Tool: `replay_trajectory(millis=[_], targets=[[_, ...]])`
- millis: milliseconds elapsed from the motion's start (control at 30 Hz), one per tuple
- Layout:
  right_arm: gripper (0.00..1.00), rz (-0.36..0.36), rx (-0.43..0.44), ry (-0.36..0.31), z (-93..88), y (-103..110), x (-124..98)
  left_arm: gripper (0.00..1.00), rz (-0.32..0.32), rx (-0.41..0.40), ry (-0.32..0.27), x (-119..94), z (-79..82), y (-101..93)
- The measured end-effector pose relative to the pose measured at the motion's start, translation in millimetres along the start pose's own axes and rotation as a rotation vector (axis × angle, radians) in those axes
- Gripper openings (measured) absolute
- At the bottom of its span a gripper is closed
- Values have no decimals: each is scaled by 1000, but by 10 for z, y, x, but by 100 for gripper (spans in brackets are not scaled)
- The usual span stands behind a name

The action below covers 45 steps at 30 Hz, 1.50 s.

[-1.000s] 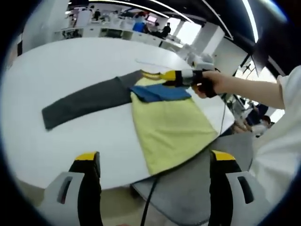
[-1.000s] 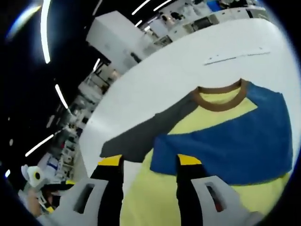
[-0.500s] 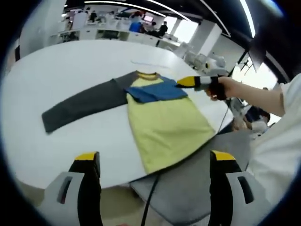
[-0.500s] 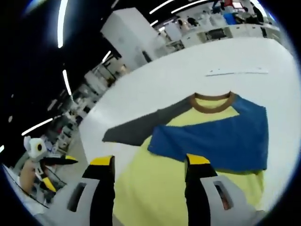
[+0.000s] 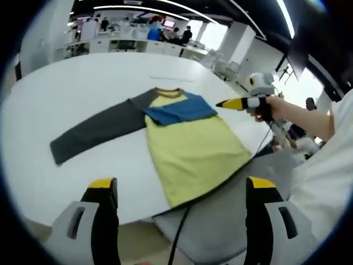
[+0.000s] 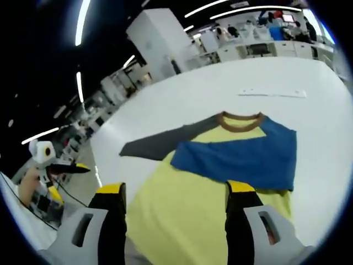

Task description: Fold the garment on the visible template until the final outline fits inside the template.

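Note:
A long-sleeved shirt lies flat on the white table (image 5: 66, 83). Its body is yellow (image 5: 190, 152), and its brown collar (image 5: 169, 92) points away from me. The grey sleeve (image 5: 96, 130) stretches out to the left. The blue sleeve (image 5: 182, 112) is folded across the chest. My left gripper (image 5: 181, 185) hangs open off the near table edge, holding nothing. In the left gripper view, a hand holds my right gripper (image 5: 234, 103) just right of the shirt, clear of the cloth. In the right gripper view, the right gripper (image 6: 176, 190) is open above the yellow body (image 6: 198, 210), short of the blue sleeve (image 6: 237, 160).
A thin white strip (image 6: 273, 93) lies on the table beyond the collar. A grey padded surface (image 5: 220, 221) and a black cable (image 5: 179, 232) sit below the near table edge. In the right gripper view my left gripper (image 6: 69, 167) shows at far left. Desks and people stand far behind.
My right gripper has drawn back from the blue sleeve toward the table's right edge, and its jaws stand wider apart. The sleeve stays folded on the chest. The left gripper's view has barely shifted.

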State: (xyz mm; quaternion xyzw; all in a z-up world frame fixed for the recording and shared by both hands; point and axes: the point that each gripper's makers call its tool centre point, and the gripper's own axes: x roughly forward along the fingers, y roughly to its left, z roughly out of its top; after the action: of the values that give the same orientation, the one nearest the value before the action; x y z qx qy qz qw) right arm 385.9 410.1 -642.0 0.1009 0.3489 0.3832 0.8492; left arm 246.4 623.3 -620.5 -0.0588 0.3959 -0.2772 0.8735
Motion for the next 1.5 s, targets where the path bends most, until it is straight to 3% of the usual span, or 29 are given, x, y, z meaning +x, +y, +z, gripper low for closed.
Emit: replay_trajectory(millis=[867, 1267, 1500], targets=[[90, -99, -82, -52, -188, -154, -891, 92, 0, 10, 27, 52, 36, -105], [99, -119, -86, -35, -405, -132, -1188, 92, -5, 5, 30, 81, 35, -129], [100, -115, -66, -53, -486, -120, -1312, 93, -7, 2, 37, 92, 4, -137]])
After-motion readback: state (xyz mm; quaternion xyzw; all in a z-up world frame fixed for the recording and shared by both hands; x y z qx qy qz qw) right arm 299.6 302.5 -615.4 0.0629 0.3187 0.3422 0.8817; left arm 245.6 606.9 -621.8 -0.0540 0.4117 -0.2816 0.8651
